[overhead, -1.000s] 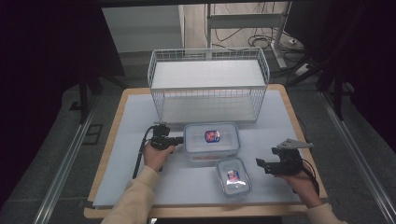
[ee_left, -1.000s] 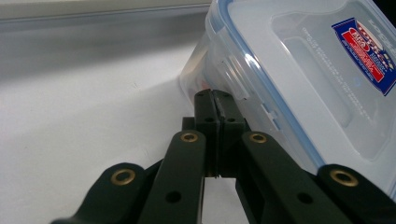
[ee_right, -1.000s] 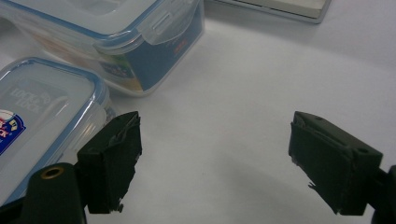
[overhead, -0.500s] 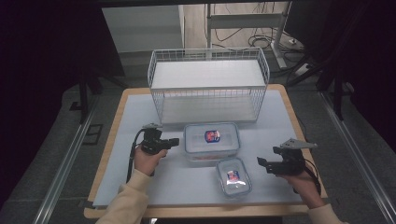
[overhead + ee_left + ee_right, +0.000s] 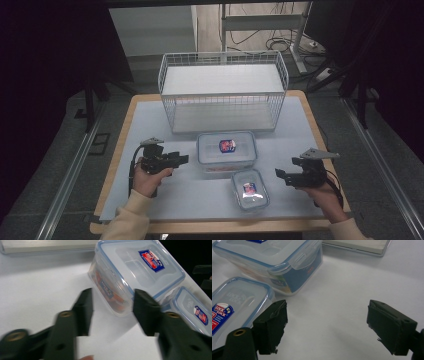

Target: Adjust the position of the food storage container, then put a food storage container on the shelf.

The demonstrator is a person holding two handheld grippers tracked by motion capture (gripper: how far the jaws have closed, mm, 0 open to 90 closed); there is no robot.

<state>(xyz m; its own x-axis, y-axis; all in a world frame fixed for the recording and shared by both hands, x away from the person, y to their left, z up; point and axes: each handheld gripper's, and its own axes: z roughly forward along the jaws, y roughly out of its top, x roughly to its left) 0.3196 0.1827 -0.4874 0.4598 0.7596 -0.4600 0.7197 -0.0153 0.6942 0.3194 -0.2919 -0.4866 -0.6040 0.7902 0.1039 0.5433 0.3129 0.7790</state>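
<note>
Since a second ago, the left gripper (image 5: 183, 159) has pulled back from the big box (image 5: 226, 149) toward the left edge of the table, and now it sits apart from the box with its tips pointing at it. The right gripper (image 5: 278, 173) has stayed almost where it was.

The big box is clear plastic with a blue-edged lid and a red and blue sticker on top. It stands just in front of the wire basket (image 5: 223, 92), near the middle of the white mat (image 5: 150, 117). The small box (image 5: 249, 189) looks the same, only smaller, and lies just in front of the big box, a little to its right.

Seen from its own camera, the left gripper (image 5: 112, 307) has its jaws partly apart, with nothing between them. The right gripper (image 5: 327, 326) has its jaws wide apart and empty, right of the small box (image 5: 235, 307) and the big box (image 5: 270, 260).
</note>
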